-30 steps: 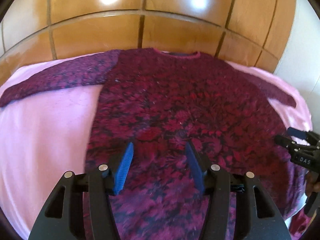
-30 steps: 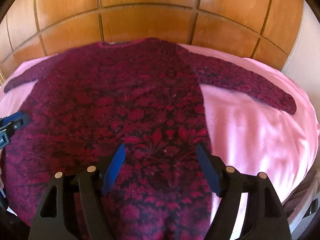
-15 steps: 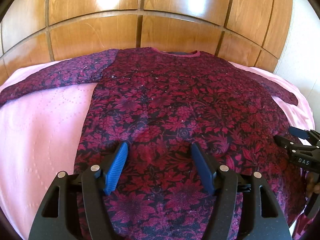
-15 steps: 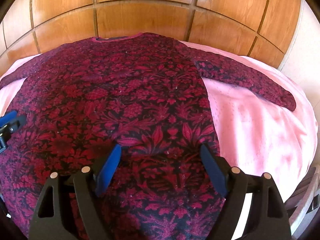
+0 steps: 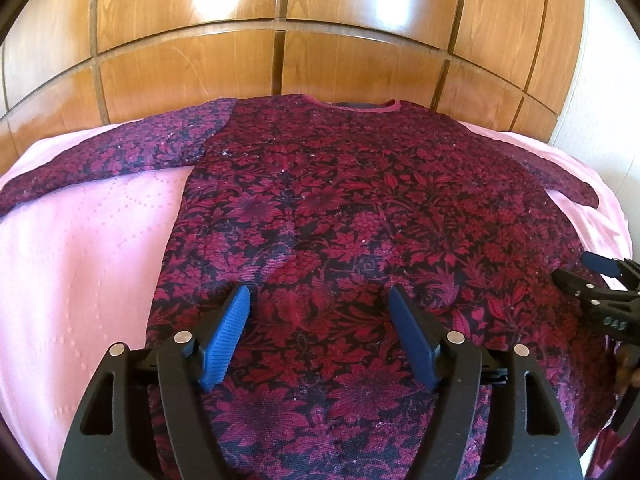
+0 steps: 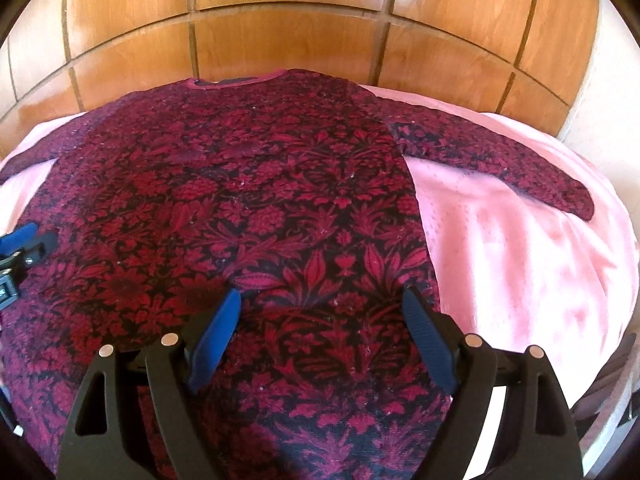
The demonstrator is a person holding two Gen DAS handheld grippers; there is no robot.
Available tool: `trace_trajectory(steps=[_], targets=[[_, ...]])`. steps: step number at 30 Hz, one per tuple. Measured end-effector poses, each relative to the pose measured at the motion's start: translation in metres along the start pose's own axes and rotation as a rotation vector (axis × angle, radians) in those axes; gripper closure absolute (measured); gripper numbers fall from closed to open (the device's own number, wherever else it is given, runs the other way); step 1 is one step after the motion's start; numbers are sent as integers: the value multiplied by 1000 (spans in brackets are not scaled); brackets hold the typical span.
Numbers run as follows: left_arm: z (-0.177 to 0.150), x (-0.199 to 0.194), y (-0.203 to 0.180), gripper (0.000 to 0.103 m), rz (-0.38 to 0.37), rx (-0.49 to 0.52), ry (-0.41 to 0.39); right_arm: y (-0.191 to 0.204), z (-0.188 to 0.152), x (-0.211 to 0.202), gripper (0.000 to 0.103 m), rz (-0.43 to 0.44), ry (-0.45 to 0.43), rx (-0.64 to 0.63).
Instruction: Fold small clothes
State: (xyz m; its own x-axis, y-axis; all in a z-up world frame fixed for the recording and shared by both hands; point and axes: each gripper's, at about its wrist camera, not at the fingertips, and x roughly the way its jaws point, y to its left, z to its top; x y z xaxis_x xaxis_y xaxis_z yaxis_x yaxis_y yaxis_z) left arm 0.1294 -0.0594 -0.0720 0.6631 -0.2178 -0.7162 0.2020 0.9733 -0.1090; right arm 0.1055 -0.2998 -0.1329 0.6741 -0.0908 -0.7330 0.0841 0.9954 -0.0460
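From the left wrist view we see the sweater [image 5: 340, 240] — dark with a red floral pattern — spread flat on the pink bed cover [image 5: 80, 260], its neckline at the far edge against the wooden panel wall [image 5: 280, 40]. One sleeve stretches out toward the cover's far left corner, the other toward the far right corner. Our left gripper [image 5: 318, 312] hangs over the lower middle of the sweater; its jaws have just been opening and stand released, with only the flat cloth seen between the blue pads [image 5: 226, 334], nothing pinched. At the right edge of this view the right gripper [image 5: 600, 284] shows over the sweater's side

From the right wrist view the same sweater [image 6: 240, 200] lies with its hem toward us and one sleeve laid across the bed cover [image 6: 520, 260] toward the far right corner. Our right gripper [image 6: 320, 312] sits above the sweater near its right side edge — jaws released and spread wide, having just widened a little, holding nothing. The left gripper's tip [image 6: 20, 248] peeks in at the left edge, over the cloth
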Motion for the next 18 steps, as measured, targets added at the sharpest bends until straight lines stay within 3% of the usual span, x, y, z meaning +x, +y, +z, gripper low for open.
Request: trace_trajectory(steps=[6,10,15,18], targets=[[0,2,-2,28,10,8,-4,-49,5,-13,19,244,-18,163],[-1,3,-4,26,11,10,-5,-109,4,-14,20,307,-36,410],[-2,2,-2,26,4,5,-10,-177,0,-3,37,302,-60,662],[-2,2,-3,26,3,5,-9,-220,-2,7,41,292,-95,814]])
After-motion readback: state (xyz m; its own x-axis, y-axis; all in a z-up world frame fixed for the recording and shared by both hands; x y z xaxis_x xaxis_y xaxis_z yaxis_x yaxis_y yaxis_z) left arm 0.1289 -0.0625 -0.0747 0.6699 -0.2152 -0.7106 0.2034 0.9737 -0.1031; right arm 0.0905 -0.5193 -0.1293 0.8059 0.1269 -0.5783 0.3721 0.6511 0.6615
